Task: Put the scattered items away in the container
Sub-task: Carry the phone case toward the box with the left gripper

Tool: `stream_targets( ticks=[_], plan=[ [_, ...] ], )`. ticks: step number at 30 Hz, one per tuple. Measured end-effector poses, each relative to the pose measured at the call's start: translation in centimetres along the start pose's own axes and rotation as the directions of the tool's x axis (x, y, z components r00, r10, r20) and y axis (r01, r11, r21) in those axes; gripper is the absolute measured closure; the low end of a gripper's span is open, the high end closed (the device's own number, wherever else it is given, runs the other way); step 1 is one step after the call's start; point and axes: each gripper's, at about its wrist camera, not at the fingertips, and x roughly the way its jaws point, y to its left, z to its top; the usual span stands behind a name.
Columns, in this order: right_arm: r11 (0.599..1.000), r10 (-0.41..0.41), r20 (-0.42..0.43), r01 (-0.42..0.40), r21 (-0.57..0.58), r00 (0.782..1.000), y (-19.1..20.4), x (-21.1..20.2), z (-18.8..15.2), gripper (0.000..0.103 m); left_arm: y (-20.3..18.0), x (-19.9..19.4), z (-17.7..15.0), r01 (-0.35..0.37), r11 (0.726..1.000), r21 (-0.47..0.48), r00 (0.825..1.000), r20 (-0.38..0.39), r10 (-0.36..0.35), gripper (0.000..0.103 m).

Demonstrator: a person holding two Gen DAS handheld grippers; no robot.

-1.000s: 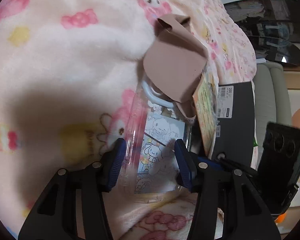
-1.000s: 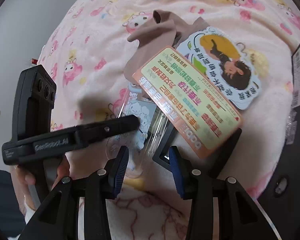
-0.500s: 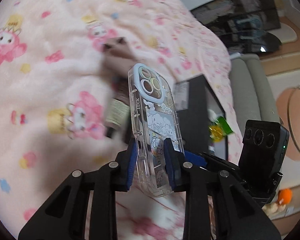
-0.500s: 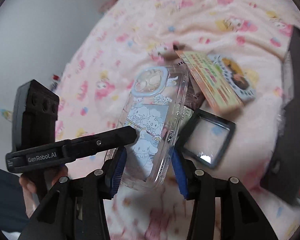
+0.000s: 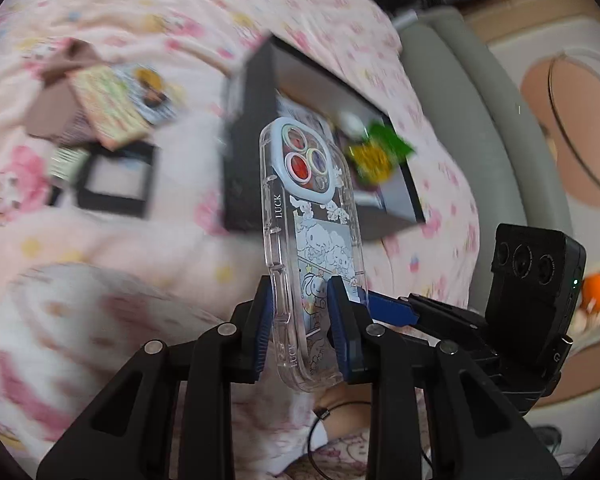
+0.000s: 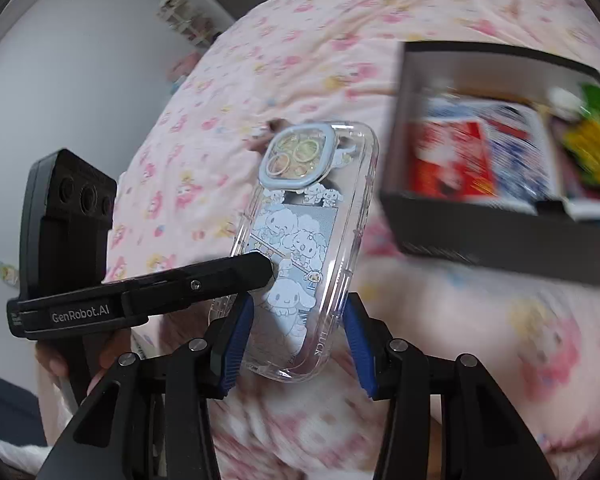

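Your left wrist view took in what the right one missed: the brown cloth (image 5: 56, 70), the printed cards (image 5: 112, 112) and the black square frame (image 5: 118, 178) lying scattered on the pink blanket (image 5: 100, 248), to the left of the black box (image 5: 244, 152). Your right wrist view, in turn, looked more squarely into the black box (image 6: 496, 236), showing a blurred red, white and blue packet (image 6: 472, 156) inside it along with a green and yellow item (image 6: 592, 136). The clear phone case (image 5: 312, 248) stood upright off the blanket, short of the box. Your left gripper (image 5: 300, 320) was clamped across the thin faces of its lower part, blue pads pressed to both sides. Your right gripper (image 6: 296, 332) bracketed the phone case (image 6: 304, 240) across its width; its pads sat at or just beside the edges, and I could not tell whether they actually pressed it. From the right view, your left gripper (image 6: 266, 270) reached in level from the left, its tip on the face of the case, with your left hand (image 6: 80, 364) around its handle.
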Motion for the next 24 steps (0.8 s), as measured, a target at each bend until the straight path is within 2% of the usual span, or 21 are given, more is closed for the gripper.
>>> stream_targets(
  ticks=[6, 10, 17, 19, 24],
  plan=[
    [0.995, -0.013, 0.015, 0.011, 0.101, 1.0, -5.3, -2.6, -3.9, 0.061, -3.8, 4.9, -1.9, -0.014, 0.998, 0.067, 0.994, -0.104, 0.021, 0.077],
    [0.986, -0.021, 0.018, 0.017, 0.163, 1.0, -8.2, -3.1, -5.7, 0.061, -4.9, 8.1, -2.5, -0.024, 0.996, 0.08, 0.987, -0.158, 0.037, 0.076],
    [0.966, -0.055, 0.018, 0.048, 0.253, 0.998, -12.2, -2.8, -6.9, 0.061, -4.7, 12.5, -3.5, -0.132, 0.986, 0.1, 0.961, -0.229, 0.152, 0.078],
    [0.963, -0.08, 0.016, 0.073, 0.259, 0.997, -12.8, -2.5, -6.9, 0.061, -4.4, 12.8, -3.7, -0.166, 0.98, 0.107, 0.954, -0.234, 0.187, 0.078],
    [0.945, -0.127, 0.023, 0.114, 0.306, 0.992, -13.9, -2.1, -7.3, 0.061, -4.3, 11.9, -2.9, -0.174, 0.979, 0.109, 0.959, -0.208, 0.193, 0.075]
  ],
)
